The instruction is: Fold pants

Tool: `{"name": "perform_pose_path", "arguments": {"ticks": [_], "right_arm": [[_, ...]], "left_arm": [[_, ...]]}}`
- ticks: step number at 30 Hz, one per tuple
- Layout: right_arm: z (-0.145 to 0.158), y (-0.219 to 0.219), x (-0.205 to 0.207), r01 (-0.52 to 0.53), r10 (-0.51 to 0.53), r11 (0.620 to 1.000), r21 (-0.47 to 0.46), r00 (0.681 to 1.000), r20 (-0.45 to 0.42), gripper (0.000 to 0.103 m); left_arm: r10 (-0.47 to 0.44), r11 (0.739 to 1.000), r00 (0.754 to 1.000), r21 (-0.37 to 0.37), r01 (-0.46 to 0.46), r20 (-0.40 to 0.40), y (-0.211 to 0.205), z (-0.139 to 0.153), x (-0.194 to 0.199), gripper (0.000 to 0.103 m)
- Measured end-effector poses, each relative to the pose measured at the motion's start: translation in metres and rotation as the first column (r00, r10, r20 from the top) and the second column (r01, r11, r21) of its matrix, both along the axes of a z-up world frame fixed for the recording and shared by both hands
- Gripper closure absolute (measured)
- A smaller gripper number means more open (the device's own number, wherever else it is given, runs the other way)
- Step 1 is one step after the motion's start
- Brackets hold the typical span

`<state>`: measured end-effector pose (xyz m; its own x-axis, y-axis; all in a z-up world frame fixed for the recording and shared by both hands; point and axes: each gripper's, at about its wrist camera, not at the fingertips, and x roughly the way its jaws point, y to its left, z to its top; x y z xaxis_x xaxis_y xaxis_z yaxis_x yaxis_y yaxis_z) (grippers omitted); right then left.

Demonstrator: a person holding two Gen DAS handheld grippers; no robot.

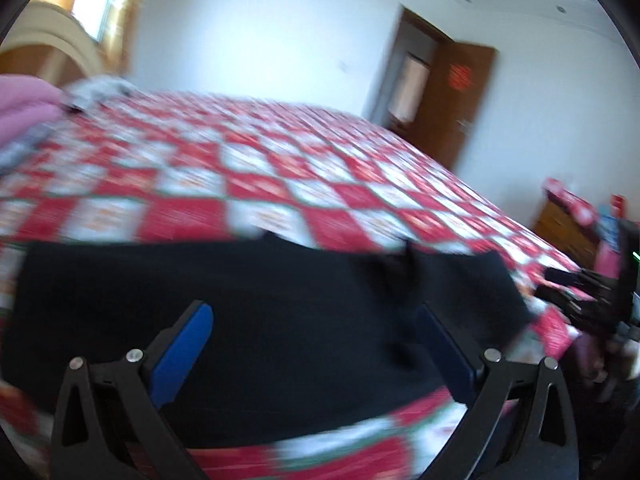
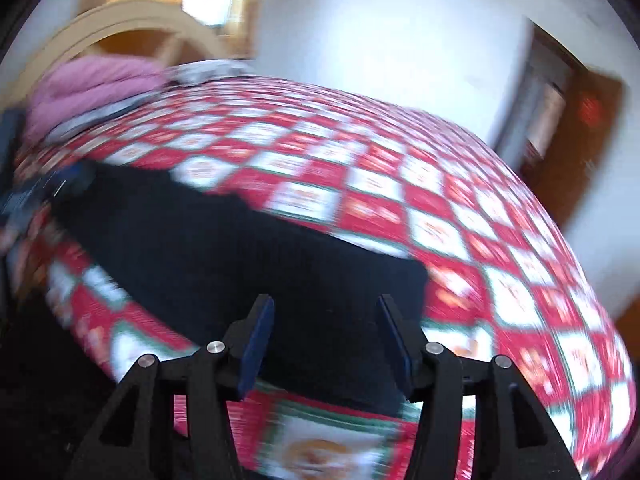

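The black pants (image 1: 260, 304) lie flat in a wide folded band across the near part of a bed with a red and white checked cover (image 1: 248, 168). My left gripper (image 1: 316, 324) hovers over the pants, jaws wide open and empty. In the right wrist view the pants (image 2: 224, 248) run from the far left to just in front of my right gripper (image 2: 326, 316), which is open and empty above their right end. The right gripper also shows at the right edge of the left wrist view (image 1: 580, 292). Both views are motion-blurred.
A pink quilt (image 2: 88, 84) and grey bedding lie at the bed's head by a cream headboard (image 2: 132, 20). A brown door (image 1: 460, 96) stands open in the white wall. A wooden cabinet (image 1: 568, 224) with red boxes stands right of the bed.
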<state>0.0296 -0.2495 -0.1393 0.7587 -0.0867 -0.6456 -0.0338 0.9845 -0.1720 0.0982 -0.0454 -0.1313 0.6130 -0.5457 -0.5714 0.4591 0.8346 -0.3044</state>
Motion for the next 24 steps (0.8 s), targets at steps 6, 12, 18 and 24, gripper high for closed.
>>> {"name": "perform_pose_path", "arguments": {"ticks": [6,12,18,24], "right_arm": [[-0.011,-0.077,0.003,0.204,-0.199,0.938,0.279,0.979,-0.048,0.048],[-0.012,-0.083,-0.001,0.199,-0.204,0.931,0.305,0.979,-0.015,0.048],[-0.009,-0.061,-0.002,0.136,-0.149,0.963,0.231,0.988,0.042,0.049],[-0.009,0.024,-0.004,-0.153,0.146,0.985,0.082,0.986,0.084,0.055]], "left_arm": [[-0.132,0.989,0.988,0.05,0.136,-0.084,-0.09,-0.016,0.031,0.01],[-0.054,0.991,0.998,0.119,0.057,-0.025,-0.097,-0.01,0.044,0.014],[-0.05,0.992,0.997,0.119,0.043,0.059,-0.076,-0.007,-0.02,0.014],[-0.043,0.987,0.996,0.155,0.03,0.081,-0.07,-0.015,-0.034,0.014]]}}
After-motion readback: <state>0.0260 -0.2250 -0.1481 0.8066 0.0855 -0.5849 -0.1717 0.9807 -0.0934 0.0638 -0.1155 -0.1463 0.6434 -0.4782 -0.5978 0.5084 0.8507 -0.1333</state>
